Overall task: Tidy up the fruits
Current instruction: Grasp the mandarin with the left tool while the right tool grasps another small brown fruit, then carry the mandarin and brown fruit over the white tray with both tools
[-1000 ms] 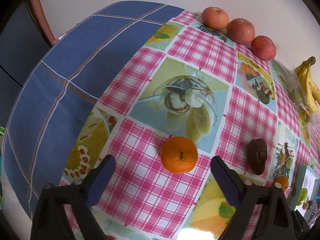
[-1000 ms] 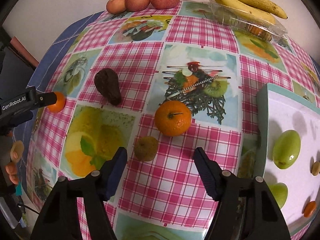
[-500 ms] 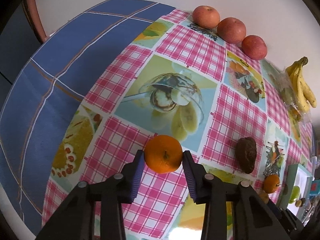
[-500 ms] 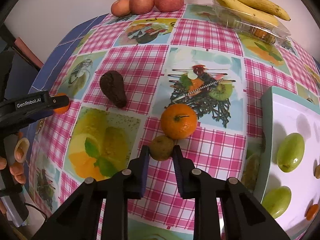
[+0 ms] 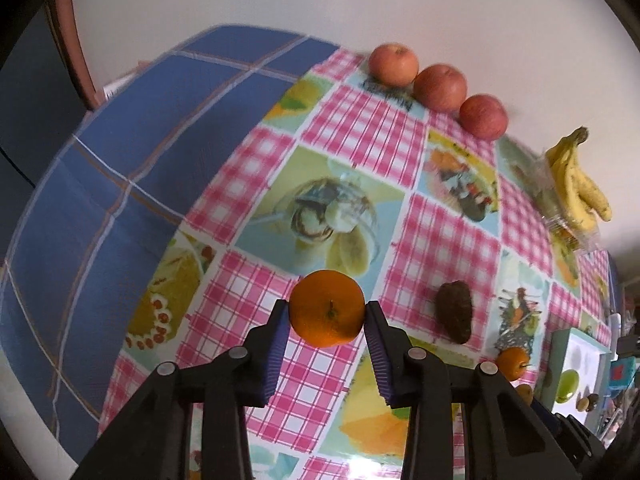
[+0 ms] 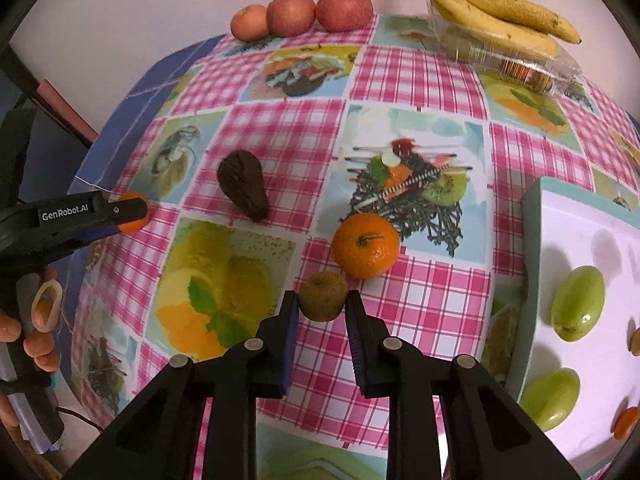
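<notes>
Seen from the left wrist, the left gripper (image 5: 326,314) has just closed its jaws on a mandarin (image 5: 327,307), pads pressed to both sides, stem dimple facing the camera (round, so no real long axis). From the right wrist, the right gripper (image 6: 322,304) is clamped on a small brownish-green fruit (image 6: 324,296) just beside a second mandarin (image 6: 366,245) on the checked tablecloth (image 6: 400,300); the dark avocado (image 6: 243,190) lies with its narrow end toward the apples (image 6: 302,12).

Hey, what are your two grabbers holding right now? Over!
Left gripper shut on orange. Right gripper shut on kiwi. Second orange touching kiwi.
</notes>
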A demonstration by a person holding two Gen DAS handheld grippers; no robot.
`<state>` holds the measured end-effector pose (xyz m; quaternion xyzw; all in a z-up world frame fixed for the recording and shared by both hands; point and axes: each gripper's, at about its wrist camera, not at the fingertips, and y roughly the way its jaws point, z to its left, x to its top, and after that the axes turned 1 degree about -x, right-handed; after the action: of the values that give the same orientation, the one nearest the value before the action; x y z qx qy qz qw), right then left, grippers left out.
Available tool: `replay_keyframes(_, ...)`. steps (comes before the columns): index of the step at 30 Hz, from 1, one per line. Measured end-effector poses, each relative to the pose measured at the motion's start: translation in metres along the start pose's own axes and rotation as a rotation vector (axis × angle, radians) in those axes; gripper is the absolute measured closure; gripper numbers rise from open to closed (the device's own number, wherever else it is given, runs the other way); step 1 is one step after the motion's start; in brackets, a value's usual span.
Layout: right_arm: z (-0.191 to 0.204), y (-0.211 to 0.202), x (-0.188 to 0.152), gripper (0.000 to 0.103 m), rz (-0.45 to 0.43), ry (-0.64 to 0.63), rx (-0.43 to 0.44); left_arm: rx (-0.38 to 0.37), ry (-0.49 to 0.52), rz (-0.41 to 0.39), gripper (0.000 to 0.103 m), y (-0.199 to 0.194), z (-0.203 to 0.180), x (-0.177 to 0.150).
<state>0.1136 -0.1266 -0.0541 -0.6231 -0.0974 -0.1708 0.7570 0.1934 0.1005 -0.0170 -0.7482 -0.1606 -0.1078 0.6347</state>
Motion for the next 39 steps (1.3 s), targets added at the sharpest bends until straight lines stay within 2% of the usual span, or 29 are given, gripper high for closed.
replay_keyframes(6, -0.005, -0.019, 0.000, 0.078, -0.030, 0.004, -0.001, -0.012, 0.028, -0.053, 0.063, -0.025, -0.016, 0.003)
replay_keyframes(13, -0.030, -0.034, 0.001, 0.078, -0.042, 0.050, -0.034, -0.031, 0.061, -0.059, 0.063, -0.035, -0.042, -0.004)
replay_keyframes(17, -0.053, -0.047, 0.000, 0.078, -0.058, 0.084, -0.085, -0.047, 0.088, -0.060, 0.063, -0.039, -0.063, -0.010)
replay_keyframes(26, -0.113, -0.080, -0.009, 0.078, -0.109, 0.210, -0.142, -0.073, 0.182, -0.067, 0.063, -0.048, -0.118, -0.026)
replay_keyframes(39, -0.190, -0.119, -0.028, 0.078, -0.177, 0.372, -0.228, -0.145, 0.329, -0.036, 0.063, -0.053, -0.198, -0.061)
